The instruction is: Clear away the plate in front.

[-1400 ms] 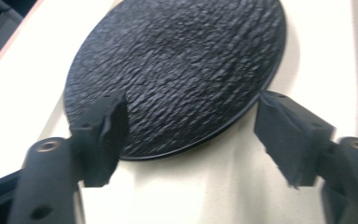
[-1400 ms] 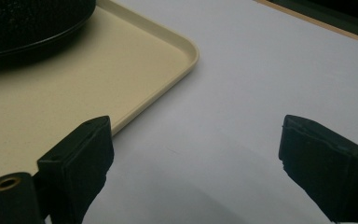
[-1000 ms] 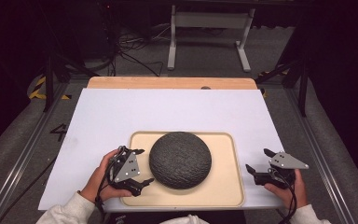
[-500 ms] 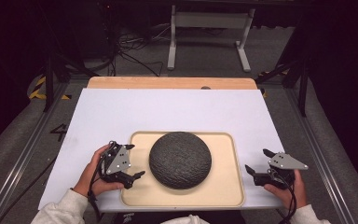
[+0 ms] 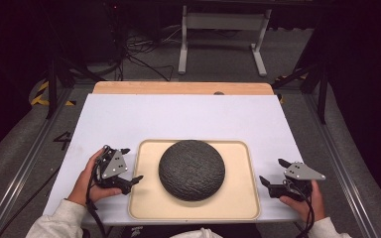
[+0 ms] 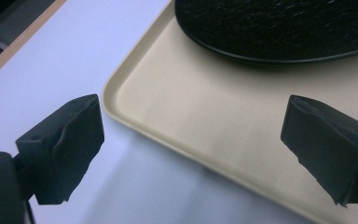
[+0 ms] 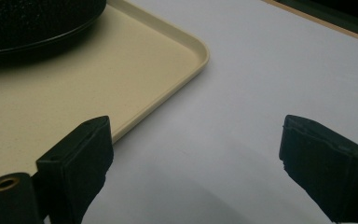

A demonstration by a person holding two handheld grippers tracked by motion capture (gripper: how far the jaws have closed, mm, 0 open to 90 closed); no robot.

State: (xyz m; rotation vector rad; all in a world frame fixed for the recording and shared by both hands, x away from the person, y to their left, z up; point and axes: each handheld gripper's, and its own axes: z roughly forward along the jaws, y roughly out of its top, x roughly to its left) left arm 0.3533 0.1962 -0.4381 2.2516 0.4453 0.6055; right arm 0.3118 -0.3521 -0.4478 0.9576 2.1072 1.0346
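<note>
A big round dark grey bumpy dome (image 5: 192, 169) sat in the middle of a flat cream plastic tray (image 5: 238, 203) on the white table top (image 5: 178, 116), low in the middle of the high view. The left gripper (image 5: 127, 165) was at the tray's left edge, low left in that view, its jaws wide open and holding nothing, with the tray's rim (image 6: 121, 77) between them and the dome further up. The right gripper (image 5: 273, 171) was low right, jaws wide open and empty over bare table, the tray's corner (image 7: 200, 51) and dome up to their left.
</note>
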